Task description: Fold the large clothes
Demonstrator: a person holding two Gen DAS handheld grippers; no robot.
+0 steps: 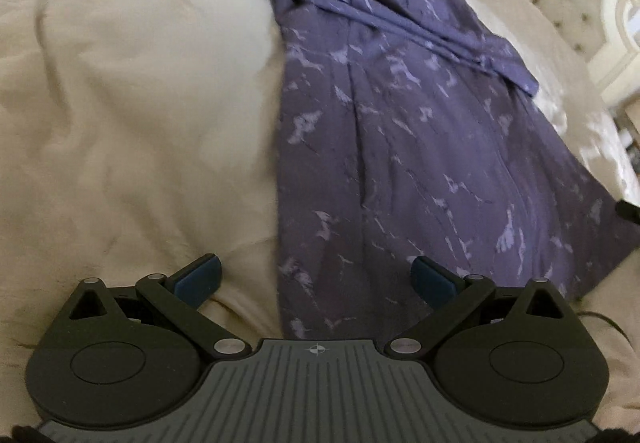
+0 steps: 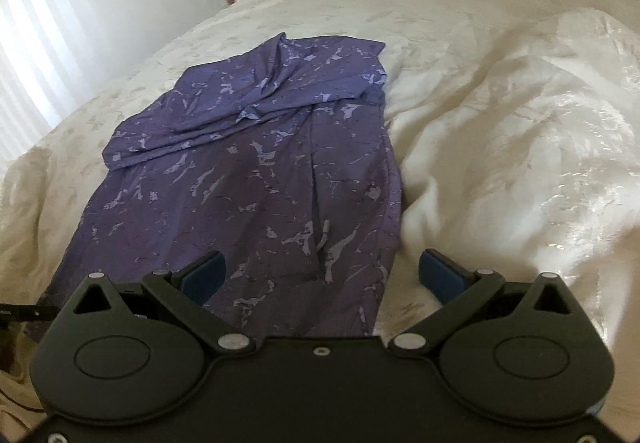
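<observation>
Across the lower middle of the left wrist view, the left gripper (image 1: 316, 275) is held apart and empty, straddling the dress (image 1: 400, 147) hem's left edge; bedspread (image 1: 120, 103) could be pinched too. Lower centre in the right wrist view, the right gripper (image 2: 322, 271) is likewise spread over the right edge, where slippery folds could be missed.

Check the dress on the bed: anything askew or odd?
Nothing damaged. The purple dress lies lengthwise on the cream bedspread, top part bunched, with a folded strip lying diagonally across it. Both grippers, left and right, are open over its near hem.
</observation>
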